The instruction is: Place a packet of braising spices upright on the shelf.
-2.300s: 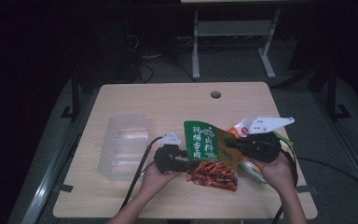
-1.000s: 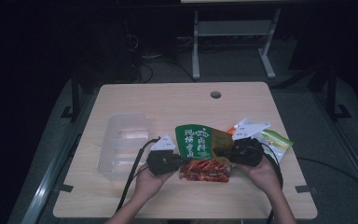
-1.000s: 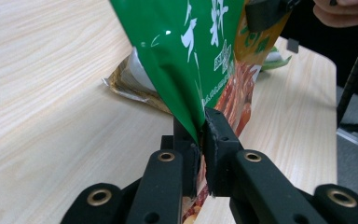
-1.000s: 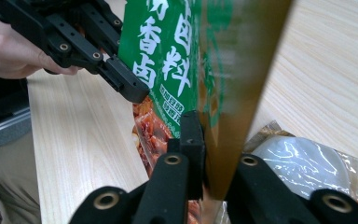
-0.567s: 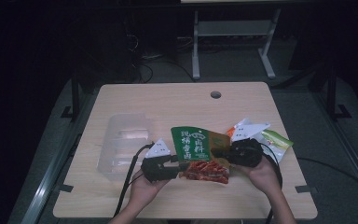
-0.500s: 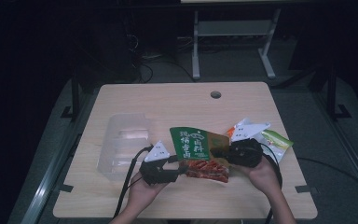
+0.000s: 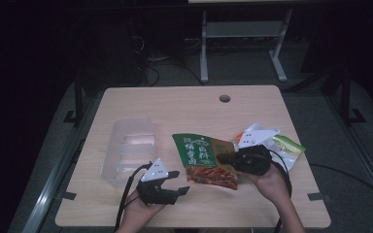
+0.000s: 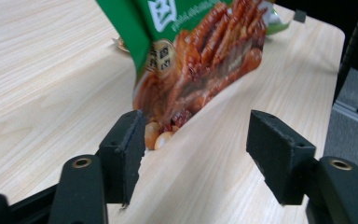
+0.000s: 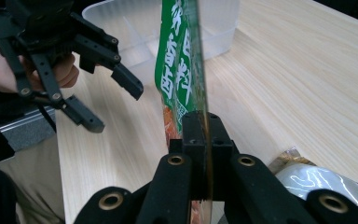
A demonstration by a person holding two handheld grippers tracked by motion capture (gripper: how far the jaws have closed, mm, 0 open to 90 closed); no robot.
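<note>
Glossy snack pouch on a matt wood-grain table

The green snack bag is shiny printed plastic film; the table looks like pale smooth wood laminate. The bin is clear plastic, a bit frosted. The 2 grippers' jaws are matt black plastic with brass-looking rivets, left gripper, right gripper.

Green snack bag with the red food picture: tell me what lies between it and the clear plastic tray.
Nothing visible: bare wooden table lies between the green snack bag, pinched in the right hand-held gripper, and the clear plastic tray. The open left hand-held gripper sits nearer the person.
</note>
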